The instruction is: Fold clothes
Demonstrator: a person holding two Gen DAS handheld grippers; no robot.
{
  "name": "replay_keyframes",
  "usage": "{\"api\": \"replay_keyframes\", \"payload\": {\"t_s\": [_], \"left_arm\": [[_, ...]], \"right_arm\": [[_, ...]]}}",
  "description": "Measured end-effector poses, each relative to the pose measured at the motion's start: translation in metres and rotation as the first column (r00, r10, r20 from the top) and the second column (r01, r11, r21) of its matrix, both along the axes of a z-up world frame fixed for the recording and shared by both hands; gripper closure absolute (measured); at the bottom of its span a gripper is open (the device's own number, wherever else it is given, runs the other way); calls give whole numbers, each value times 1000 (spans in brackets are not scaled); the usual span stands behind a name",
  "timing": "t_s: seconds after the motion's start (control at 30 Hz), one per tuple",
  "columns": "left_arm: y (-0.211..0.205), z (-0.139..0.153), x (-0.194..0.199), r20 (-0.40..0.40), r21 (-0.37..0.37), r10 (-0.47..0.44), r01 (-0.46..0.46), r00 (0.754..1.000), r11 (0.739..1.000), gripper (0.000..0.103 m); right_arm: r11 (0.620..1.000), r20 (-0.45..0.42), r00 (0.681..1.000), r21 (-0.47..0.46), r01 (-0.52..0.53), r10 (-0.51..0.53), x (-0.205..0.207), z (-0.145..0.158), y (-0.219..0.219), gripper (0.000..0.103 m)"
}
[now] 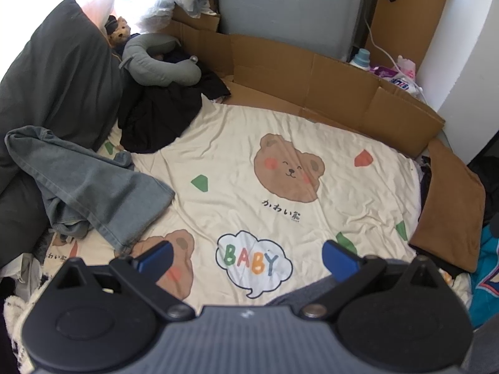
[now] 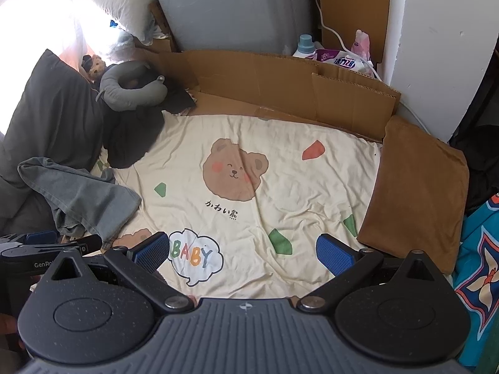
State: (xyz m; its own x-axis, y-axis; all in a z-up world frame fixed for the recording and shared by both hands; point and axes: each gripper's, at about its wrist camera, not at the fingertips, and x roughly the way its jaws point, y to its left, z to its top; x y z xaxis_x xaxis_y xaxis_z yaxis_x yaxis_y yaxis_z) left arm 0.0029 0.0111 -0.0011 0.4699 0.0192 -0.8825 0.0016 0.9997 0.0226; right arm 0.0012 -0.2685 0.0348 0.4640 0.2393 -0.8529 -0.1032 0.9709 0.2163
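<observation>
Over the near edge of the bed, both grippers hang w/ jaws spread wide, nothing between them: left gripper (image 1: 246,257) and right gripper (image 2: 243,251), both above the bear-print sheet (image 1: 249,143).

Clothes to fold sit apart from them. Blue-grey jeans (image 1: 90,187) lie crumpled at the left, 1 leg draped off the dark pillow (image 1: 59,71) down onto the sheet. A black garment (image 1: 159,118) is heaped at the far left, just under the grey neck pillow (image 1: 156,59). A brown folded cloth (image 2: 414,193) lies flat at the right edge.

Risks, as I judge them:
- Jeans are bunched, so a pinch may catch 2 layers or only a hem, and the leg could drag twisted across the sheet.
- Sheet is loose and wrinkled; a low grab prob. takes sheet along w/ denim.
- Pulling the black garment could tug the neck pillow and the small teddy (image 1: 120,32) w/ it.
- Cardboard (image 1: 312,71) at the far edge may snag a swung sleeve or leg.
</observation>
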Motion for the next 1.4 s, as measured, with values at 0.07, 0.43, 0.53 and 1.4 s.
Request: {"api": "replay_keyframes", "payload": {"t_s": [0.07,0.43,0.53,1.4], "left_arm": [[0,-1,0,0,-1,0,0,1000,1000,0],[3,-1,1,-2,-4,5,-5,1000,1000,0],[4,-1,2,-2,-2,7,-7,1000,1000,0],[11,3,9,-19,-58,1,-2,1000,998,1]], "right_arm": [[1000,-1,1000,3,3,-3,0,0,0,0],[1000,2,1000,25,13,-13,-2,-2,-6,0],[1000,3,1000,27,16,-16,-2,-2,-7,0],[994,34,997,88,67,-70,-12,8,-15,0]]}}
